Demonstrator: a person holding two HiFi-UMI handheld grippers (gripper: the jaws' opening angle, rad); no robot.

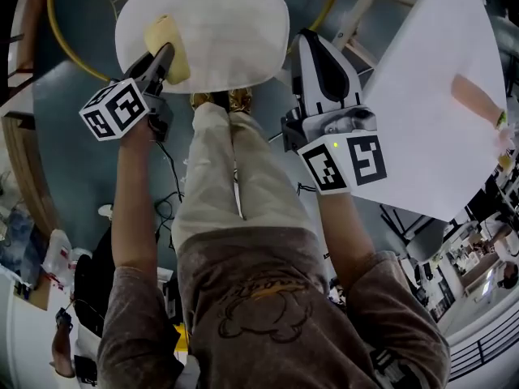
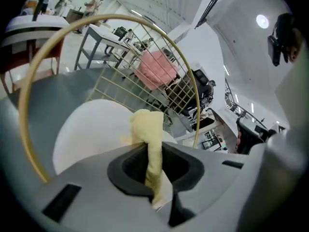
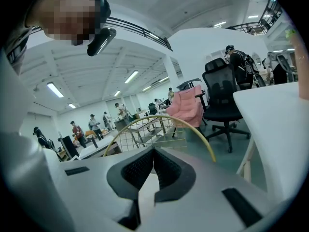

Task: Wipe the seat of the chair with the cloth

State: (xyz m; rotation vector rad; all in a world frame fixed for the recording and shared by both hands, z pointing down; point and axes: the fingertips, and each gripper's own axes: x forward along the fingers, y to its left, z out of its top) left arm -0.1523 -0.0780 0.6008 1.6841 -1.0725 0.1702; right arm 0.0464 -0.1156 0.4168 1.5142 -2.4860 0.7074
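Observation:
The chair's white seat (image 1: 219, 31) lies at the top of the head view, ringed by a gold wire backrest (image 1: 57, 31). A pale yellow cloth (image 1: 168, 43) rests on the seat's left part, and my left gripper (image 1: 165, 57) is shut on it. In the left gripper view the cloth (image 2: 149, 134) hangs pinched between the jaws over the seat (image 2: 87, 129), with the wire back (image 2: 145, 86) behind. My right gripper (image 1: 306, 40) is off the seat's right edge, shut and empty; its jaws (image 3: 153, 152) meet with nothing between them.
A white table (image 1: 430, 96) stands close on the right, next to the right gripper. The person's legs and shoes (image 1: 219, 100) are just below the seat. A pink garment (image 2: 155, 67) and a black office chair (image 3: 222, 95) stand beyond the chair. Cables lie on the floor.

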